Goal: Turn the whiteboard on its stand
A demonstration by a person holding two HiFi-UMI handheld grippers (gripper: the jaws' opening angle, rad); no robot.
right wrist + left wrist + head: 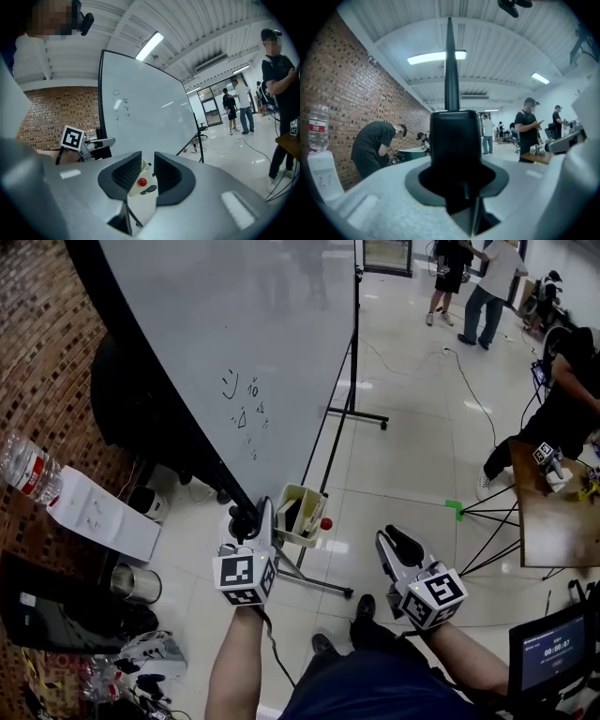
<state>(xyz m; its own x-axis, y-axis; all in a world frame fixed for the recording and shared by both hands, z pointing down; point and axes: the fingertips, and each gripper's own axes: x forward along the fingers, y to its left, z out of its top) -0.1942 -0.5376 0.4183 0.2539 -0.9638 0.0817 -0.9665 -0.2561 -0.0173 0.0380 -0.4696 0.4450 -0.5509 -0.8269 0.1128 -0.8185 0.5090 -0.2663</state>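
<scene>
Subject: whiteboard (pixel 253 343), on its stand (pixel 354 381) on the tiled floor (pixel 412 456), close to the brick wall (pixel 37 352). Its near side edge stands upright in a black frame. The long axis appears to run away from the person toward the stand's far post, and the written face is turned to the right gripper's side. Judgement: a large, stiff panel with a glossy, slippery face, so hold it by the frame, low on the near edge for leverage; a hard push may shift the stand. Left gripper (pixel 255 519) is clamped on that frame edge near the bottom corner. Right gripper (pixel 392 542) holds nothing, its jaws moderately apart, with only a pale tray (pixel 302 512) beyond them.
</scene>
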